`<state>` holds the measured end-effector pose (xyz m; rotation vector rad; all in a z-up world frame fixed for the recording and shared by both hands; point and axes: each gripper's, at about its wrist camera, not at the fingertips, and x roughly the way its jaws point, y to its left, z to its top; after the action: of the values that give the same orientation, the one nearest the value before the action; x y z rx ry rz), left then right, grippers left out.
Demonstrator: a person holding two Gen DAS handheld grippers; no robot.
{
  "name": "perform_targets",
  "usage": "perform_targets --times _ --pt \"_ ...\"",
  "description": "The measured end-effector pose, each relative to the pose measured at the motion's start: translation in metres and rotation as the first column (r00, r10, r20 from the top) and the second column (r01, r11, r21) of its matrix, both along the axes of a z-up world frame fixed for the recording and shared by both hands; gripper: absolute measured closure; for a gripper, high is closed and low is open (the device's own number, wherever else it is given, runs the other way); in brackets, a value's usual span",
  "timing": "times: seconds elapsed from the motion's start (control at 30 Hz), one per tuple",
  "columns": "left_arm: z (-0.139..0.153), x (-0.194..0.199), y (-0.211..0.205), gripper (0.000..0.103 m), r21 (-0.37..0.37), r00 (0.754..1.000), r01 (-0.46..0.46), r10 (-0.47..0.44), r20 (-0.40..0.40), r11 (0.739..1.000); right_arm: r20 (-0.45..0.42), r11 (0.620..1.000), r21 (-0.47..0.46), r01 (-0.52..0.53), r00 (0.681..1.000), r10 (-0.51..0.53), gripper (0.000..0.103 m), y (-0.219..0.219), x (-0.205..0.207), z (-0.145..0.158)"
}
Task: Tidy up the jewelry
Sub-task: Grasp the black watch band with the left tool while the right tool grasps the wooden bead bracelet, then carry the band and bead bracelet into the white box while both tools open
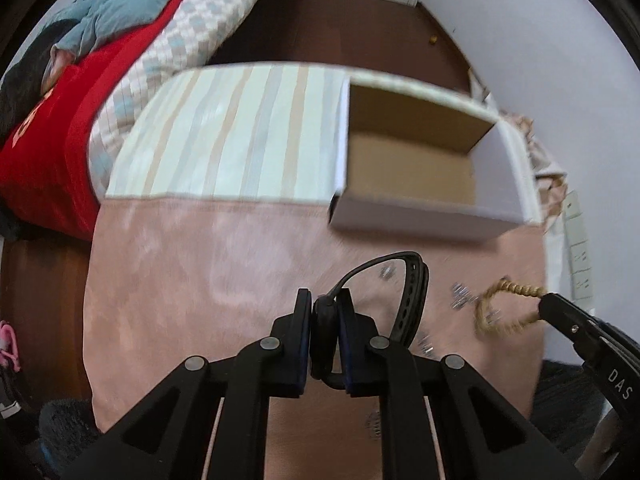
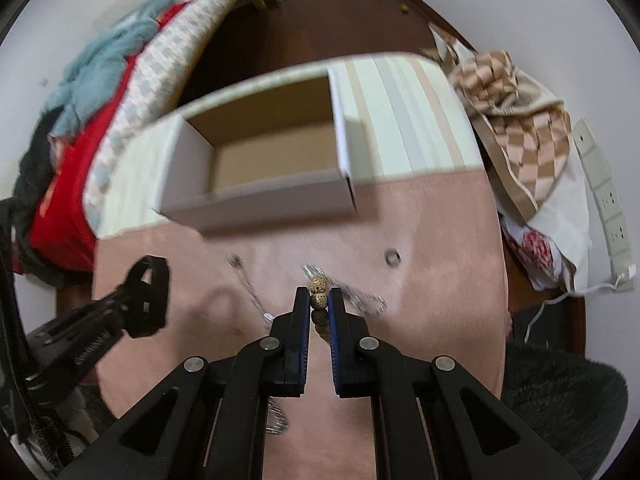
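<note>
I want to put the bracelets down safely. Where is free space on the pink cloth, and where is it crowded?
Free: the open cardboard box, and the pink cloth on the bed side of it. Crowded: the silver chains and ring lying in front of the box.

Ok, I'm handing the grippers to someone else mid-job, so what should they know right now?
Left gripper: shut on the black watch, strap looping up past the fingers.
Right gripper: shut on the tan bead bracelet; in the left view its loop hangs from the fingertips.
Open cardboard box: at the far side of the pink cloth; nothing visible inside.
On the cloth: a silver ring and blurred silver chain pieces.
Done: both pieces gripped.
Left: put them in the box, then probably the rest.
</note>
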<state>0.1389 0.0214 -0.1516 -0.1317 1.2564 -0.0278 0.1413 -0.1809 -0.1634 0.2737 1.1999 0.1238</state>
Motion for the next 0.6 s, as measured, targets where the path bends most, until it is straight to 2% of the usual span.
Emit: perform_targets --times 0.2,0.3,0.4,0.6 --pt "0.045 0.039 -0.013 0.093 -0.062 0.997 0.007 -0.002 0.074 0.998 0.092 0.998 0.056 -0.029 0.995 0.024 0.094 -0.003 0.037 0.055" --pt "0.049 0.067 -0.011 0.093 -0.075 0.997 0.006 0.000 0.082 0.997 0.121 0.998 0.047 -0.041 0.992 0.035 0.094 -0.002 0.063 0.069" --pt "0.041 0.091 -0.009 0.093 -0.087 0.998 0.004 0.001 0.062 0.996 0.118 0.998 0.045 -0.045 0.992 0.040 0.094 -0.001 0.090 0.068" --pt "0.010 0.127 -0.011 0.093 -0.118 1.000 0.008 -0.010 -0.015 0.993 0.038 0.997 0.055 -0.056 0.998 0.054 0.094 -0.001 0.140 0.035"
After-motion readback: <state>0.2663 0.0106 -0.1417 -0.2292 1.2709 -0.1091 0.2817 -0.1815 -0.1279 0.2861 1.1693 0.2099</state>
